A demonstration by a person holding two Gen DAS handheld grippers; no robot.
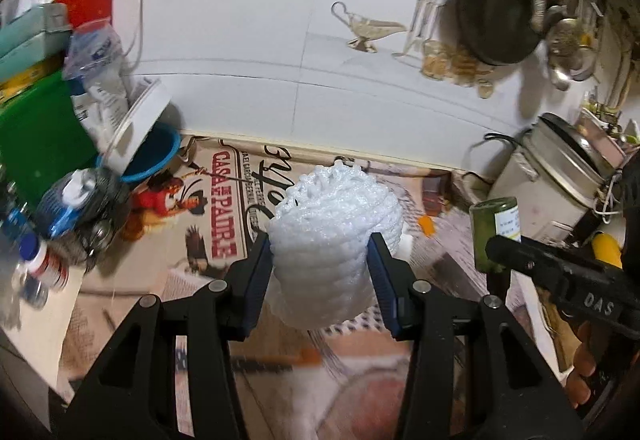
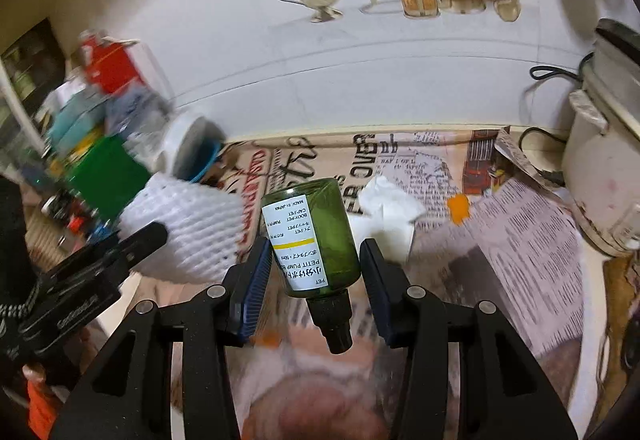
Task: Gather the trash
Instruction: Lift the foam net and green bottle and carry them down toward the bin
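Two grippers grip trash: left gripper [image 1: 320,260] jaws clamp white foam netting [image 1: 332,236], right gripper [image 2: 314,264] jaws seemingly pinch a green plastic pump bottle [image 2: 316,240].

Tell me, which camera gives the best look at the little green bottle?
The right wrist view: the green bottle fills the middle, upside down between the right gripper fingers, label readable. The left wrist view shows only part of it at the side.
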